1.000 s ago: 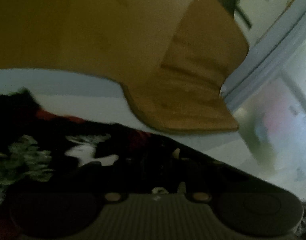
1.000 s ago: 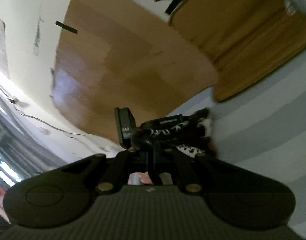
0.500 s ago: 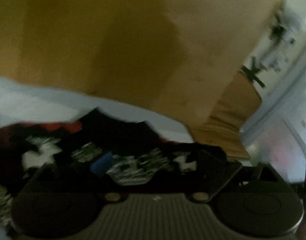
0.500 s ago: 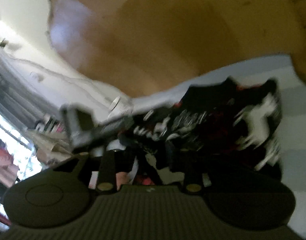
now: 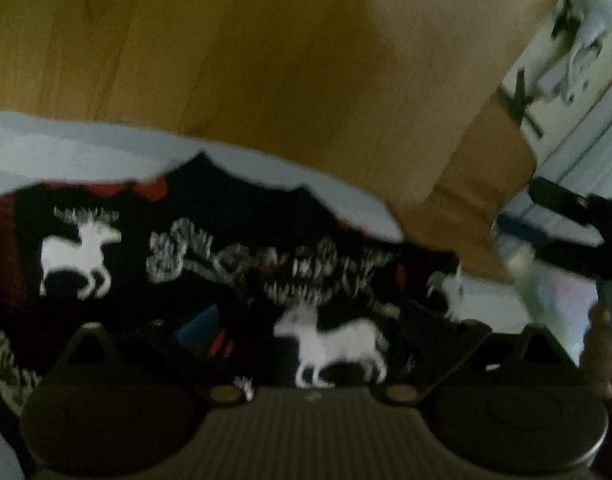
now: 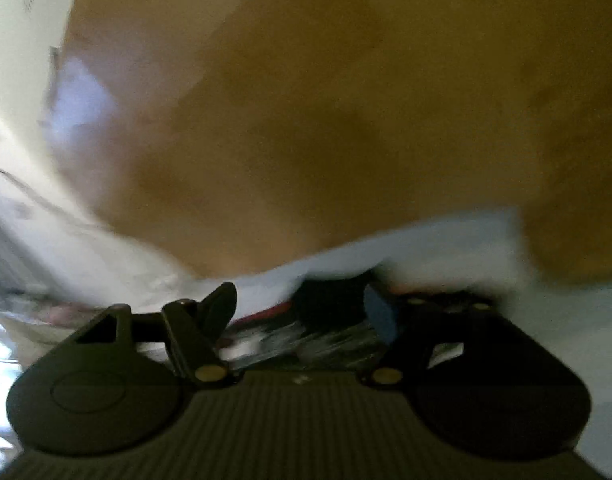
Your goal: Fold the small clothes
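Note:
A black garment (image 5: 233, 248) with white moose prints and red trim lies spread on a pale striped sheet (image 5: 65, 148). My left gripper (image 5: 318, 320) hovers low over its near part. Its jaws are opening wide, with cloth lying under and between the fingers and no pad pressing on it. In the right wrist view, the right gripper (image 6: 301, 312) is also opening. A blurred strip of the garment (image 6: 306, 340) shows between its fingers, loose from the blue pad (image 6: 380, 316). The right gripper (image 5: 578, 220) shows dark at the left wrist view's right edge.
Beyond the sheet's far edge is a wooden floor (image 5: 285, 60), with a tan mat (image 5: 478, 200) at the right. Black tape crosses (image 5: 522, 96) mark a pale floor beyond. A hand (image 5: 602, 344) shows at the right edge. Bright window light sits at the left (image 6: 1, 340).
Both grippers were shut on bunched cloth; their jaws have since spread apart and let it go. The garment now lies flatter, its moose print showing. Both views have swung across the floor.

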{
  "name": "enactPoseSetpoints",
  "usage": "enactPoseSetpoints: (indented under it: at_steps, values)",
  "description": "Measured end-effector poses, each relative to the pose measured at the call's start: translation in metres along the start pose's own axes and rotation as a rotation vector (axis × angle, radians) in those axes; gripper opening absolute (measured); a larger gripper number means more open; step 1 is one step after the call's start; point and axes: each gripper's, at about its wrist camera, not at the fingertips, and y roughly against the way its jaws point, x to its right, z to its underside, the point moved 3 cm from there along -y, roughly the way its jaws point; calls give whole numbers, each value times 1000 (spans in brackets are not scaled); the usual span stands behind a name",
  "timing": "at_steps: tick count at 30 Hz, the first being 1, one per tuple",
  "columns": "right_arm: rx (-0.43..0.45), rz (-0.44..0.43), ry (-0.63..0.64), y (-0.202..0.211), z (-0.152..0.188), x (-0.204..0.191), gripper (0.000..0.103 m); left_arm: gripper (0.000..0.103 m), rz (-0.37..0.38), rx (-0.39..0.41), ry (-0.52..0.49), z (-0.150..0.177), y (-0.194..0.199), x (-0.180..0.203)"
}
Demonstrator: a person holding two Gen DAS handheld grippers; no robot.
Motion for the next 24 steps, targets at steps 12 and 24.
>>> enactPoseSetpoints:
  at_steps: [12,24]
  values:
    - [-42,124,102,-67,10,66,13,46,-121,-101,-233,25,-40,46]
    - [53,105,29,23,14,74,59,33,-65,-63,-126,21,-11,19]
